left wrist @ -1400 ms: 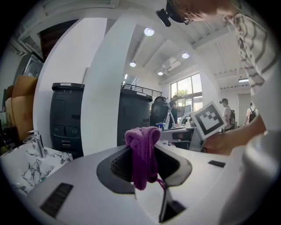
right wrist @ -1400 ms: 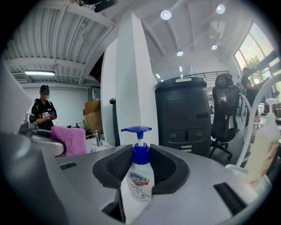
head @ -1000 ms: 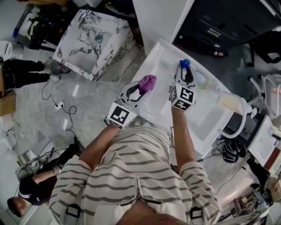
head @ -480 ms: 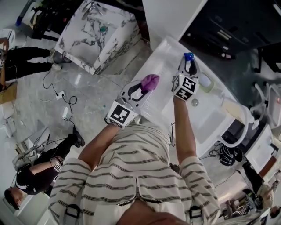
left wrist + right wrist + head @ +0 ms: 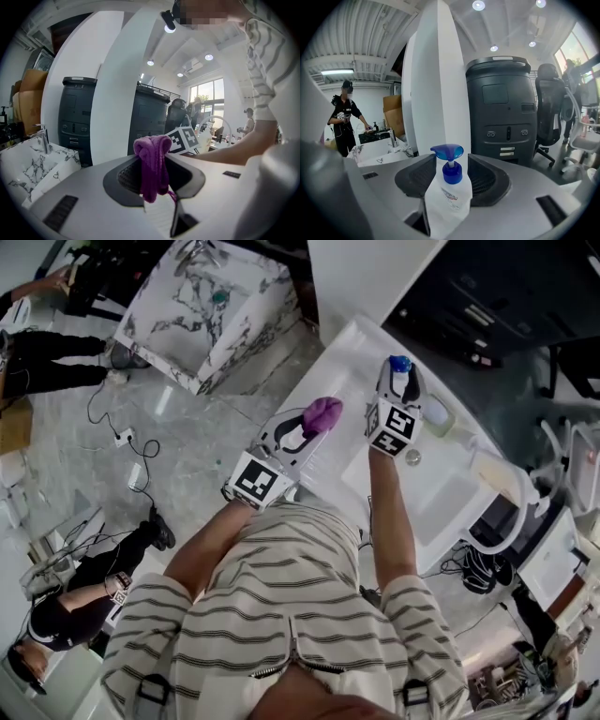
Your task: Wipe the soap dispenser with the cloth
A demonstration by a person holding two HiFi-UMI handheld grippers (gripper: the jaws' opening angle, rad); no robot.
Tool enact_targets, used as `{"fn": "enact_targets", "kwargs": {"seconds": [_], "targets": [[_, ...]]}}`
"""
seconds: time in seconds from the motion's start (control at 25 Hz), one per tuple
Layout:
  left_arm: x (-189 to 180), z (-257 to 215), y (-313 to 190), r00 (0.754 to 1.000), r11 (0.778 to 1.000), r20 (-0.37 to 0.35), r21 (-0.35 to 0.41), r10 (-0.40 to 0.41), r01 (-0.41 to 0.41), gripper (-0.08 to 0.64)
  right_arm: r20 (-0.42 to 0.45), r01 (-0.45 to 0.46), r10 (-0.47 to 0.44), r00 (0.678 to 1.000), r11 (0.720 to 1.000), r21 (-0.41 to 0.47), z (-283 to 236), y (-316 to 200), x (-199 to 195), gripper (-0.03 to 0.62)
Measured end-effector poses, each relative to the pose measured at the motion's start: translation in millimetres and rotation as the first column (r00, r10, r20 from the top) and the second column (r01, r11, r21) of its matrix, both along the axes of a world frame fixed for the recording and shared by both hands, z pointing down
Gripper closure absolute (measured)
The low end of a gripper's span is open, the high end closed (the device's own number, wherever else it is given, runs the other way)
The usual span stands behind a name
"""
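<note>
The soap dispenser [image 5: 449,194], a clear bottle with a blue pump, stands upright between the jaws of the right tool [image 5: 398,376], at the far part of the white bench [image 5: 349,357]. Those jaws have just been opening and now stand wide, with the bottle between them but not pinched. To the left and apart from it, the left tool [image 5: 315,423] is clamped on the bunched purple cloth [image 5: 152,161], which hangs down between its jaws.
</note>
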State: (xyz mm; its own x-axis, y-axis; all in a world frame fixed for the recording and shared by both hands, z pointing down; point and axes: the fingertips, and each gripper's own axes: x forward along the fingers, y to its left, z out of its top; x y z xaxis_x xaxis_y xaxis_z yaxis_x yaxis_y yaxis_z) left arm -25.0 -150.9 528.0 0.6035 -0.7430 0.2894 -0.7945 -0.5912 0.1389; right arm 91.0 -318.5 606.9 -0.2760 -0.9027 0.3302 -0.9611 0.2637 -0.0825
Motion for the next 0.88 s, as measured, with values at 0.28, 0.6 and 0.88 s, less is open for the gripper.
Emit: {"fn": "enact_targets", "kwargs": {"seconds": [0.28,0.6,0.88], "targets": [[-0.5,-4.5,4.5,1.0,1.0,0.004,0.009,0.002,-0.002,0.44,-0.029,0.022,-0.022,0.999,1.0,-0.017,1.9,8.0,-2.3,0.36],[-4.1,-13.7,10.7,1.0,0.999,-0.009,0.027,-0.017,0.017,0.44,0.009,0.01,-0.01,1.0,1.0,-0.003,-18.3,34.8,1.6,0.371],[-3.4,-25.0,21.6,1.0,0.998,-0.012,0.057,-0.018,0.018,0.442,0.042,0.015,-0.016,0.999,0.999,0.037,-48.5,66.3,0.8,0.413]]}}
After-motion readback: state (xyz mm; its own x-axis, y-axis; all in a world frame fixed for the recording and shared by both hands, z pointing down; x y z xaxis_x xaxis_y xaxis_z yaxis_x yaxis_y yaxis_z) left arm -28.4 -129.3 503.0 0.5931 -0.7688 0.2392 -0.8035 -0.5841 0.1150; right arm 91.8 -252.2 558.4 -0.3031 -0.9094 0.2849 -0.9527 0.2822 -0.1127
